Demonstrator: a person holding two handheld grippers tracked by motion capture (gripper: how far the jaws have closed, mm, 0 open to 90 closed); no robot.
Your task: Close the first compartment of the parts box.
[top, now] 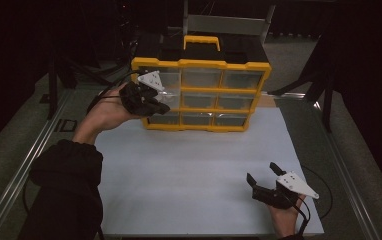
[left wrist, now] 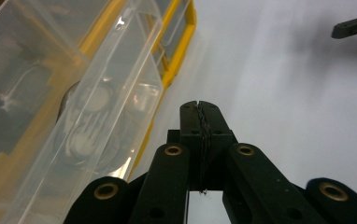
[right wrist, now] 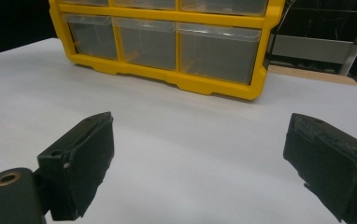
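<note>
At the bottom left of the high view a dark sleeve is seen nearest the camera, with the forearm reaching up from it towards the cabinet. The white worktop is laid out as a bare sheet between metal side rails, with grey floor beyond them and a dark, black-draped room all around. The left claw is held at the left column of the yellow drawer cabinet, which stands at the far edge of the worktop with a yellow carrying handle on its top. In the left gripper view the jaws are seen pressed flat together with nothing between them, and a clear plastic drawer is pulled partly out of the frame just beside them, to their left; whether the claw touches it cannot be told. Round pale shapes are made out through the drawer wall, too blurred to name. At the near right corner of the worktop the right claw is held, well apart from the cabinet, its jaws spread wide and empty, pointed towards the bottom row of drawers. A cable is trailed beside it.
</note>
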